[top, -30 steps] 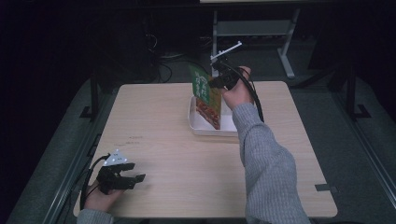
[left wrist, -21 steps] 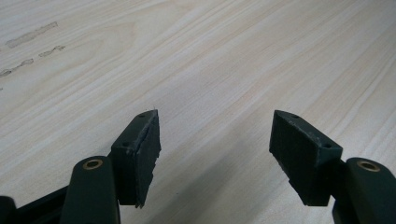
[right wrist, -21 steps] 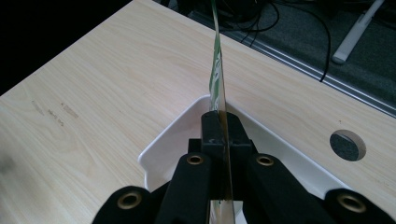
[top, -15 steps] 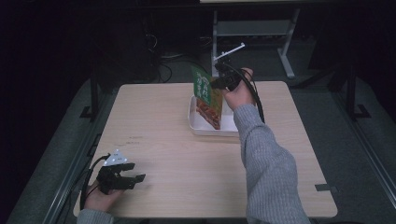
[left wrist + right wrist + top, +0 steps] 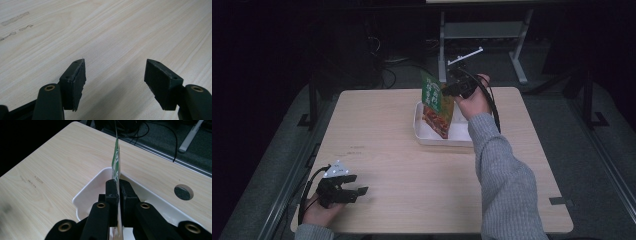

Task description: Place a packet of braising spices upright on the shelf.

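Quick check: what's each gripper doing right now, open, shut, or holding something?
Left gripper: open, holding nothing, low over the light wooden table.
Right gripper: shut on the green and orange snack packet, above the white plastic tray.

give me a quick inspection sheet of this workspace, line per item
surface: light wood table, faint scuff marks near its left side, round cable hole near the far edge
job's things: green snack pouch held upright over a white tray; whether its bottom touches the tray is hard to tell
clutter: nothing seen
grippers: right tongs clamped on the pouch's edge; left tongs open, low over bare table, holding nothing
cables: one trails from each gripper; more lie on the floor behind the table
surroundings: dark room, grey floor, a white metal frame beyond the table
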`<state>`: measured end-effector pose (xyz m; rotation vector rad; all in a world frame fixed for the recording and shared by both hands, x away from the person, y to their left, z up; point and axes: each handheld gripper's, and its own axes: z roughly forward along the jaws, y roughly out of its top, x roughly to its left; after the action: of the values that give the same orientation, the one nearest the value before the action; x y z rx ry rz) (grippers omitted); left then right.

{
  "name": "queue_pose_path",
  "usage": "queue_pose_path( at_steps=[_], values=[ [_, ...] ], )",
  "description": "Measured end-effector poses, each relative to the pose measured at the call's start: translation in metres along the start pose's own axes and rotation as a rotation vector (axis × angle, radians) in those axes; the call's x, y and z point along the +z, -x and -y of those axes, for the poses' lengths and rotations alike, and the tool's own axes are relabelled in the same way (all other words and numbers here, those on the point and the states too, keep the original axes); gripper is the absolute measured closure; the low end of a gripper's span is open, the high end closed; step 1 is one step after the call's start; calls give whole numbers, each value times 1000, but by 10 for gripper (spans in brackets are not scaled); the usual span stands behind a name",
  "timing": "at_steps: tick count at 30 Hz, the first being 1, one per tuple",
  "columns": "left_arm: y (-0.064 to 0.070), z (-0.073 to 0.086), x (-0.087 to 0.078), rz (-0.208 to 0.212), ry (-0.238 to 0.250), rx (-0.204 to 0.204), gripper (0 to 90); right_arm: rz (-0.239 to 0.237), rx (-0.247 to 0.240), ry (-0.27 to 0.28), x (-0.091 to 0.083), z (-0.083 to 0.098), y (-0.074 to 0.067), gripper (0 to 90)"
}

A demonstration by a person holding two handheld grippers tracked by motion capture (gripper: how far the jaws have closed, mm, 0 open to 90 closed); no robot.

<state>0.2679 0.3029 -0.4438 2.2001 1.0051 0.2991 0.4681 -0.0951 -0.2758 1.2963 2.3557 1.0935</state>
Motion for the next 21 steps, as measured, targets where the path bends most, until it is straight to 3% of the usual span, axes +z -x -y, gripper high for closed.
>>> queue_pose_path(
  at_steps=[13,21],
  values=[
    [0,0,0,1,1,0,333,8,5,-15,3,10,5,892],
    [0,0,1,3,0,0,331,1,-5,-11,1,10,4,857]
  ],
)
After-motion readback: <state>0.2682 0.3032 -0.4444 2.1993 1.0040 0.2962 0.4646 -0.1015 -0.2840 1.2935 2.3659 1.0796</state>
